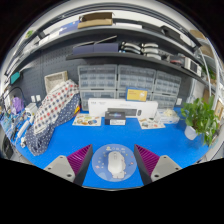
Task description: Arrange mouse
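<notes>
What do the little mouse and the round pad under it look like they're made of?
The mouse looks like hard plastic, pale grey-white with a smooth, slightly shiny shell. The round pad under it seems a soft blue mat, matte like fabric or rubber; I can't tell which. The gripper is open, and the mouse lies between its fingers.

A single wide-angle view rides on the gripper (113,163), low and close above the blue table (60,140), looking forward along the fingers at frame bottom. It faces shelving (120,45) across the upper frame, well beyond the table.
</notes>
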The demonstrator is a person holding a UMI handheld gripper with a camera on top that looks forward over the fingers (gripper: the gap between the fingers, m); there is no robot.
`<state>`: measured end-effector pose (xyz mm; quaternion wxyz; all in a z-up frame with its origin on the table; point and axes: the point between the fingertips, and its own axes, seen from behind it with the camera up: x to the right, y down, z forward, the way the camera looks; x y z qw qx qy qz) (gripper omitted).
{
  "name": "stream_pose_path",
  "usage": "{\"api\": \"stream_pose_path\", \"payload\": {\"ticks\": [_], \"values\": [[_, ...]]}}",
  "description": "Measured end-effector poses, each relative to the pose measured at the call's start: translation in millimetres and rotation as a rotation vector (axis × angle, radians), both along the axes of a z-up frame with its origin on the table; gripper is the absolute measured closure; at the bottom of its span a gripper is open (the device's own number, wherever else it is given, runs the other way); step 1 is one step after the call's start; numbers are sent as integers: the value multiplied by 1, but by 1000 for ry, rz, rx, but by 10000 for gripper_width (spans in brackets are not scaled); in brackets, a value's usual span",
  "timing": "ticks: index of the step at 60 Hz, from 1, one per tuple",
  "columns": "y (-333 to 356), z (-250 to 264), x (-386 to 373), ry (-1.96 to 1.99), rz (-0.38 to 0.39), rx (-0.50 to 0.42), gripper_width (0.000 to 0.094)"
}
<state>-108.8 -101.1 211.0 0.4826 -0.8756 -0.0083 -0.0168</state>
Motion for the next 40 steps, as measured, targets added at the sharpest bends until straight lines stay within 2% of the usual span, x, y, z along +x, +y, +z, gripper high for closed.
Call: {"api": "stream_pose_path", "payload": {"ticks": [11, 40], "values": [[-33, 14, 7, -2, -35, 15, 100], [-61, 8, 3, 30, -34, 8, 95]]}}
